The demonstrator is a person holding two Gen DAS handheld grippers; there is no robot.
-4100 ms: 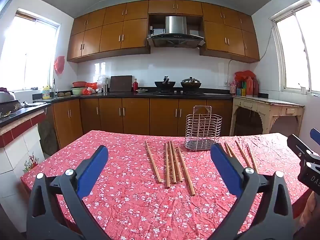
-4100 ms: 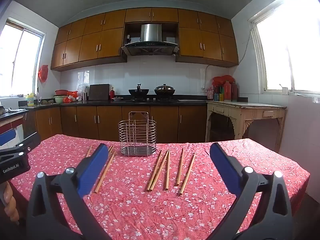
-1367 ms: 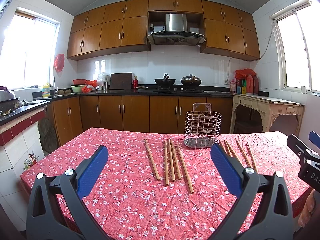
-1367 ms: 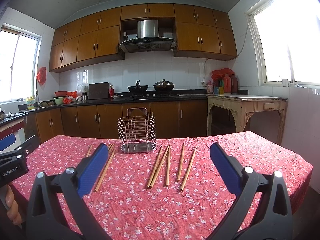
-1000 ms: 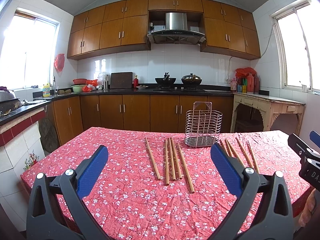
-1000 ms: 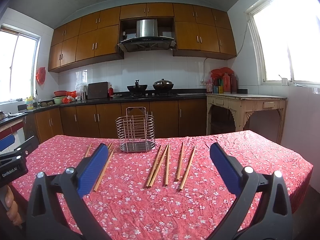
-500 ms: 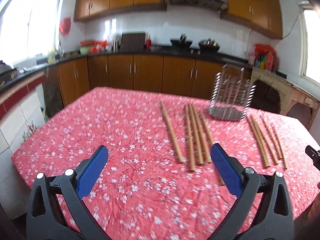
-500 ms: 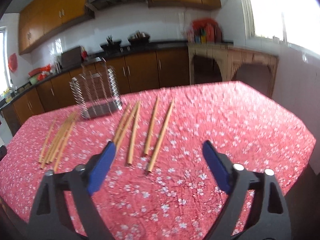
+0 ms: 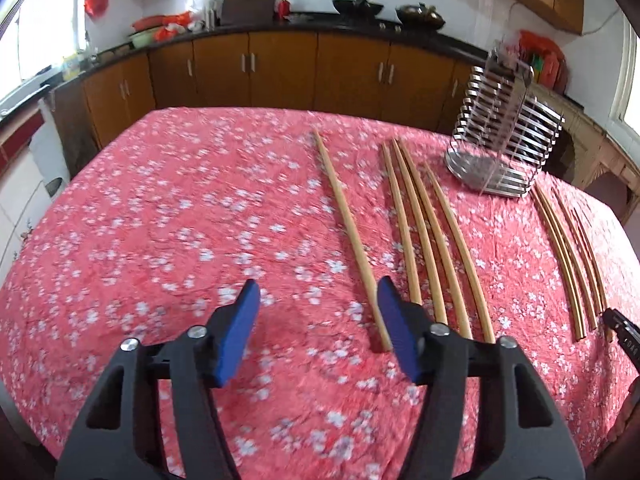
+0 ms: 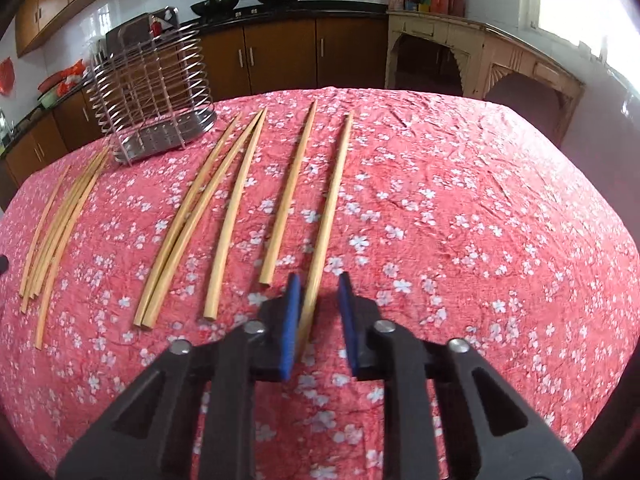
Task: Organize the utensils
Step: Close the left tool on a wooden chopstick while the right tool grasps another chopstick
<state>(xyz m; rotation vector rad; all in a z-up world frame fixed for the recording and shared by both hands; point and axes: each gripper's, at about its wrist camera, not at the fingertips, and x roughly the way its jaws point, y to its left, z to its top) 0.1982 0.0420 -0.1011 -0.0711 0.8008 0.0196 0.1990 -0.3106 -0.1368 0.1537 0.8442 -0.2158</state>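
Observation:
Several wooden chopsticks lie on a red flowered tablecloth (image 9: 160, 220), in two groups either side of a wire utensil holder (image 9: 504, 152) that stands upright; the holder also shows in the right wrist view (image 10: 152, 92). My left gripper (image 9: 318, 304) is open and low over the cloth, with the near end of the leftmost chopstick (image 9: 348, 232) just inside its right finger. My right gripper (image 10: 318, 294) is partly closed around the near end of the rightmost chopstick (image 10: 330, 208), which lies between the blue pads with a gap on the right side.
Kitchen cabinets and a counter (image 9: 280, 52) with pots run behind the table. A pale side table (image 10: 480, 52) stands at the right. The table's edges are near on all sides. The other gripper's tip (image 9: 624, 332) shows at the right edge.
Both grippers have dropped toward the table and tilted down. Both have narrowed their jaws, the right far more, closing in around the rightmost chopstick's near end.

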